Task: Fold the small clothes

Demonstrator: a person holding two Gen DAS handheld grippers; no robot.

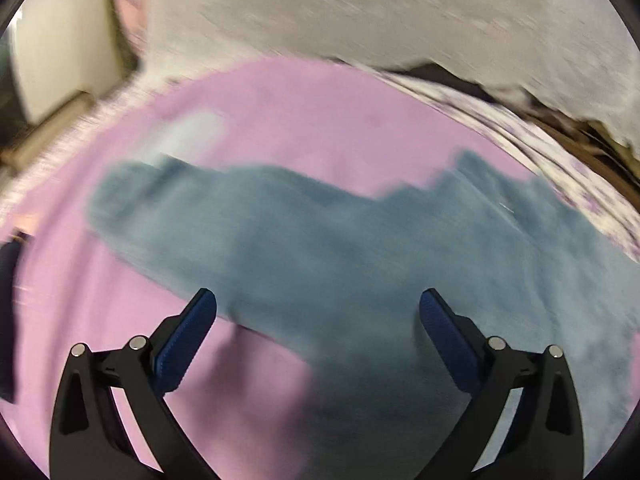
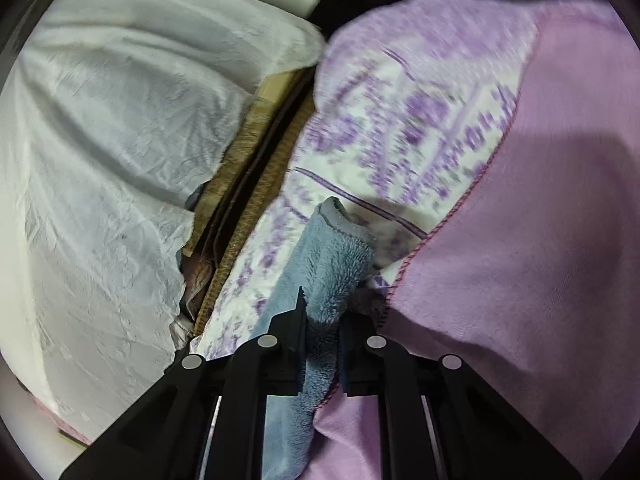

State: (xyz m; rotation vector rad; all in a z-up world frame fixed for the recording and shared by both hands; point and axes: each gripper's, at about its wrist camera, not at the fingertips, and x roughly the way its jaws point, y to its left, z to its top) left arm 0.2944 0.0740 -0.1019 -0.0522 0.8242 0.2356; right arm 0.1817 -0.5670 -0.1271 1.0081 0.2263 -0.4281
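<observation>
Bedding fills most of both views: a plain pink-lilac fleece sheet point(image 1: 320, 120) is spread under my work, and beyond its red-stitched edge lies a white blanket printed with purple patterns point(image 2: 400, 128). In the left wrist view the same printed blanket point(image 1: 520, 136) shows as a band along the far right edge of the pink sheet. Past that, a large crumpled pale grey-white cloth point(image 2: 100, 160) covers the far side, with a strip of brown woven and wooden edging point(image 2: 256, 168) showing in the gap between it and the printed blanket.

On the pink sheet lies the fluffy blue-grey fleece garment point(image 1: 340, 248), the piece I am folding. In the left wrist view it stretches in a long band from the left middle across to the right edge, blurred by motion, so I cannot make out its seams or what kind of garment it is. At the far left edge of that view a dark object point(image 1: 10, 320) sits on the sheet, too cut off to identify.

My left gripper point(image 1: 318, 312) is spread wide, its blue-padded fingers point(image 1: 192, 332) holding nothing; the near edge of the blue garment lies between and just ahead of them.

My right gripper point(image 2: 322, 320) is pressed together on a bunched fold of the same fluffy blue-grey garment point(image 2: 332, 264). The cloth stands up past the black fingers as a rolled end over the printed blanket, and trails back beneath the gripper toward me.
</observation>
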